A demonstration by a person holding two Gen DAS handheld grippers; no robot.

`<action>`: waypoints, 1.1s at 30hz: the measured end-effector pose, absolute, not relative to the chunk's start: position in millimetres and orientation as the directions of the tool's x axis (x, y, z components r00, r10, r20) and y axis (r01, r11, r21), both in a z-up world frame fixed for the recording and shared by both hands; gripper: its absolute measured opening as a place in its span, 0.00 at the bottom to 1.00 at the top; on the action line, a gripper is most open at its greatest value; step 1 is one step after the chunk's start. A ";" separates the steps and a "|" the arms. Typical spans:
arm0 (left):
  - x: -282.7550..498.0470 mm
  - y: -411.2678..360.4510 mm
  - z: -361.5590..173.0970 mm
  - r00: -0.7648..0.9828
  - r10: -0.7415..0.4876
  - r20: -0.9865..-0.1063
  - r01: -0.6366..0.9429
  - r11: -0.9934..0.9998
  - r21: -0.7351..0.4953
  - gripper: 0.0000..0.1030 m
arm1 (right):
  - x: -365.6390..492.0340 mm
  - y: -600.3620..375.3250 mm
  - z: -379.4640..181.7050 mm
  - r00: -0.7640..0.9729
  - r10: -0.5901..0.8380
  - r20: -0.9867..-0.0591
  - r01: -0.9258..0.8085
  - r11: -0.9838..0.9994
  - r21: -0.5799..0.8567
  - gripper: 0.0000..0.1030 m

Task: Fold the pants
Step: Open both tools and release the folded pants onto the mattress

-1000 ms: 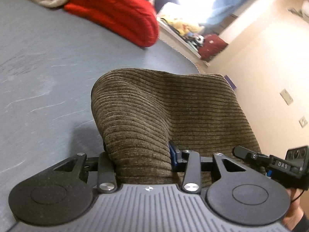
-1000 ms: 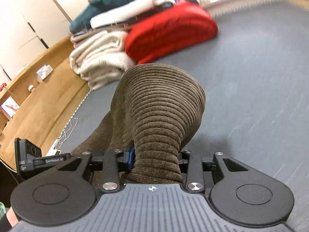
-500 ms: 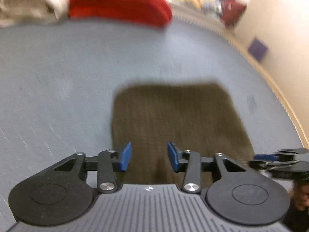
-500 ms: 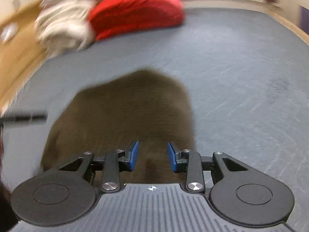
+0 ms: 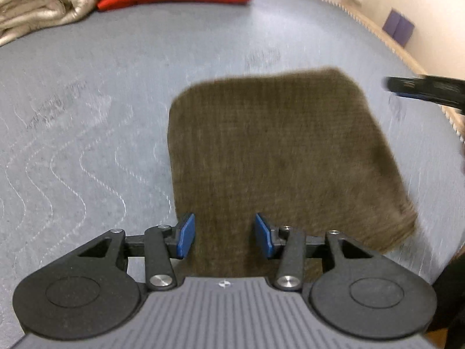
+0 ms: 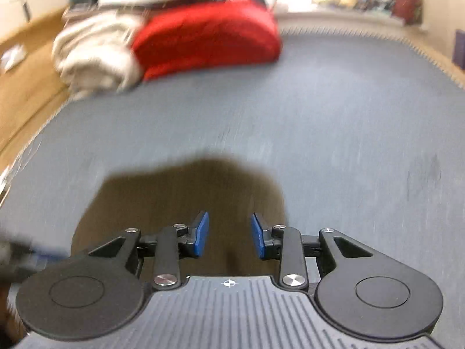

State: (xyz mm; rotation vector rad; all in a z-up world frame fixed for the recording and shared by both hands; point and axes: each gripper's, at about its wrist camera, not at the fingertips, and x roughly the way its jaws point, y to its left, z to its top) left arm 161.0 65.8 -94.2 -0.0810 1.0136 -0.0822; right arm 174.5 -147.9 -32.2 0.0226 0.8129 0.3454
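Observation:
The brown corduroy pants lie flat, folded into a rough square, on the grey quilted surface. My left gripper is open and empty, held above the near edge of the pants. My right gripper is open and empty too, above the pants, which look blurred in its view. The right gripper also shows in the left wrist view at the far right, beyond the pants' right side.
A red folded garment and a cream folded blanket lie stacked at the far end of the surface, with more folded clothes behind. The surface's stitched edge runs along the right. A wooden floor lies to the left.
Both grippers let go of the pants, opened and drew back and up. The pants dropped from a raised hump to lie flat, folded. Both cameras are still moving.

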 end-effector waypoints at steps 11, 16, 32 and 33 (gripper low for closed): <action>179.9 62.8 -55.9 0.712 -0.053 -0.700 -0.006 0.997 -0.082 0.49 | 263.5 -110.6 -113.0 0.561 0.100 -0.822 -0.216 0.976 -0.030 0.31; 200.8 59.7 -68.6 0.708 -0.053 -0.704 -0.051 0.991 -0.126 0.49 | 261.9 -107.5 -110.2 0.537 0.139 -0.832 -0.229 0.973 0.015 0.33; 197.3 59.5 -105.6 0.514 -0.039 -0.857 -0.060 0.995 -0.081 0.57 | 121.8 -132.0 -87.0 0.417 0.119 -0.901 -0.207 0.978 0.034 0.39; 194.0 59.3 -110.2 0.504 -0.029 -0.863 -0.066 0.995 -0.072 0.60 | 119.2 -134.0 -95.5 0.404 0.109 -0.908 -0.203 0.979 0.027 0.42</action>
